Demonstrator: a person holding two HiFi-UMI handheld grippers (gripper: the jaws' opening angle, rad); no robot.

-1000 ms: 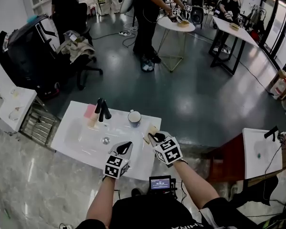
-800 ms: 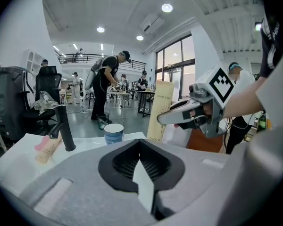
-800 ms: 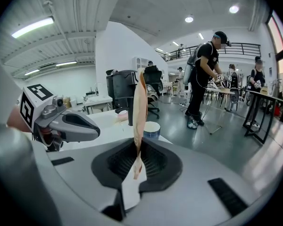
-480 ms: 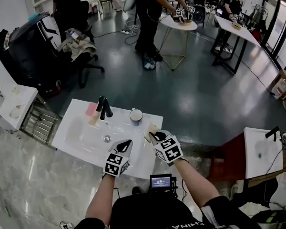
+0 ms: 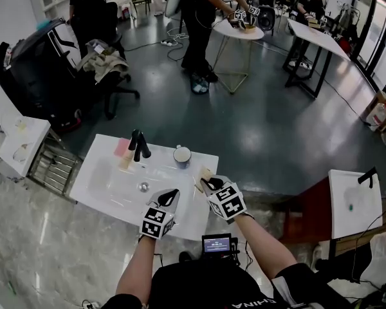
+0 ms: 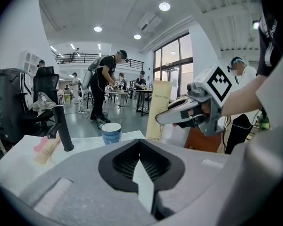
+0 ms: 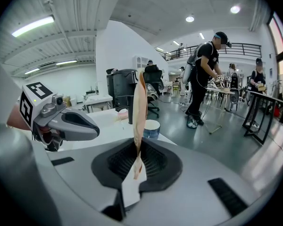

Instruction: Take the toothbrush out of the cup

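At near counter edge: right gripper clamped on toothbrush box. Box stands up from jaws, long axis vertical, clear of cup. Left gripper just beside, jaws together, empty. Cup beyond, apart, nearer right gripper. Left gripper view shows box's broad face; right gripper view shows thin edge only.

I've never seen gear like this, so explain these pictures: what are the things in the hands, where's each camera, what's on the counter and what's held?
A person holds two hand-worked grippers, each carrying a marker cube. One picture comes from a head camera looking down; the other two from cameras riding on the grippers. The white washbasin counter carries a black faucet and a blue-and-white cup. The right gripper pinches a flat beige toothbrush pack upright; the left gripper is shut and empty.
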